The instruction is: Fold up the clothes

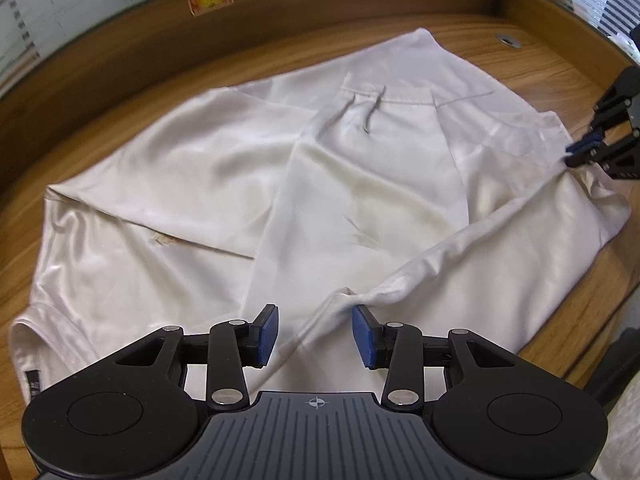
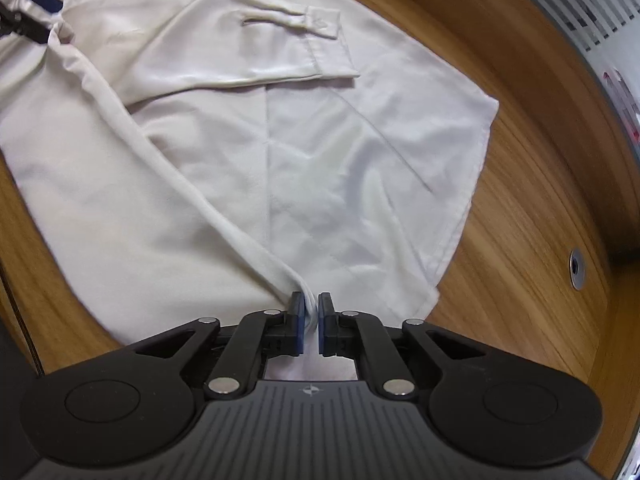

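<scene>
In the left wrist view, a white, silky long-sleeved shirt (image 1: 224, 184) lies spread across the brown wood-grain worktop (image 1: 540, 60), a sleeve folded over its middle. The left tongs (image 1: 315, 336) stand apart, their blue pads either side of a raised fabric ridge. At the far right edge, the right tongs (image 1: 580, 152) pinch the shirt's edge.

In the right wrist view, the right tongs (image 2: 311, 322) are clamped on a gathered fold of the shirt (image 2: 320, 152), the buttoned cuff (image 2: 324, 26) lying flat across it.
</scene>
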Demonstrator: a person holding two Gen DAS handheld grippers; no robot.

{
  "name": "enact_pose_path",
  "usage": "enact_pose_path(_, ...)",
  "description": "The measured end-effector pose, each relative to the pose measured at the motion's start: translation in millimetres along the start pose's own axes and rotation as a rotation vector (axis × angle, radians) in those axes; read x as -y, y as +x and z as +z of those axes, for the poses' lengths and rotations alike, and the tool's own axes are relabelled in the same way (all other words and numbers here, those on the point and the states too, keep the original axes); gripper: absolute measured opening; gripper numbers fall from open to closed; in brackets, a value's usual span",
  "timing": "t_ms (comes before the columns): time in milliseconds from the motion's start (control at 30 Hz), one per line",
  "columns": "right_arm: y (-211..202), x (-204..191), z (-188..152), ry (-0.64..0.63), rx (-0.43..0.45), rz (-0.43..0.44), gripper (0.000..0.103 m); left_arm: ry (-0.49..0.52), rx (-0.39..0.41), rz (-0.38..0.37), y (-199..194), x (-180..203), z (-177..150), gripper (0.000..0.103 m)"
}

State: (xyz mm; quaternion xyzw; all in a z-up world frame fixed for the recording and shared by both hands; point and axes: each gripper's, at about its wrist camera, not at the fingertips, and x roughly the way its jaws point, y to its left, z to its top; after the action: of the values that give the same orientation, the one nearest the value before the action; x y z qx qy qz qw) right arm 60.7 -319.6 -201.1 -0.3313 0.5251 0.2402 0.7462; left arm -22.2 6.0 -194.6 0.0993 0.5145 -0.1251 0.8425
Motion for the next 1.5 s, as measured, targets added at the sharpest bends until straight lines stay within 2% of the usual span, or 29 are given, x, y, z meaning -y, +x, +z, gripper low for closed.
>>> enact_pose_path(67,-4.4,12.1,-1.6,0.04,0.026,0.003,0.014,0.011,-0.007,0.002,4.3,2.6,0.0,0.041)
enact_pose_path(133,-17.5,29.9,-6.3,0.127,0.082,0.051,0.014,-0.007,-0.013,0.009,7.6,2.3,0.4,0.035)
enact_pose_path(233,-37.6,54.3,-19.3,0.279,0.151,0.138,0.017,-0.11,-0.023,0.039,10.9,-5.7,2.1,0.032)
enact_pose_path(333,-47.4,68.2,-36.9,0.38,0.16,0.178,0.019,-0.197,-0.028,0.068,12.2,-13.8,5.2,0.033)
enact_pose_path(433,-48.2,68.9,-57.6,0.437,0.139,0.196,0.02,-0.266,-0.04,0.057,11.6,-18.4,8.1,0.039)
enact_pose_path(533,-39.9,62.2,-74.0,0.448,0.115,0.204,0.026,-0.317,-0.042,0.054,8.4,-19.6,9.3,0.047)
enact_pose_path(733,-29.0,48.3,-76.5,0.384,0.098,0.225,0.029,-0.364,-0.04,0.105,-6.8,-17.3,10.1,0.062)
enact_pose_path(867,-36.0,49.7,-53.7,0.316,0.126,0.249,0.031,-0.387,-0.048,0.133,-21.9,-27.4,11.6,0.063)
enact_pose_path(1000,-44.4,53.7,-23.6,0.234,0.158,0.264,0.037,-0.34,-0.041,0.163,-31.4,-53.4,16.8,0.072)
enact_pose_path(1300,-45.1,67.4,84.3,0.126,0.235,0.263,0.043,-0.22,-0.024,0.228,-50.7,-115.9,29.2,0.072)
enact_pose_path(1500,-26.3,68.8,156.9,0.07,0.227,0.255,0.05,-0.123,-0.031,0.23,-38.1,-170.5,45.9,0.072)
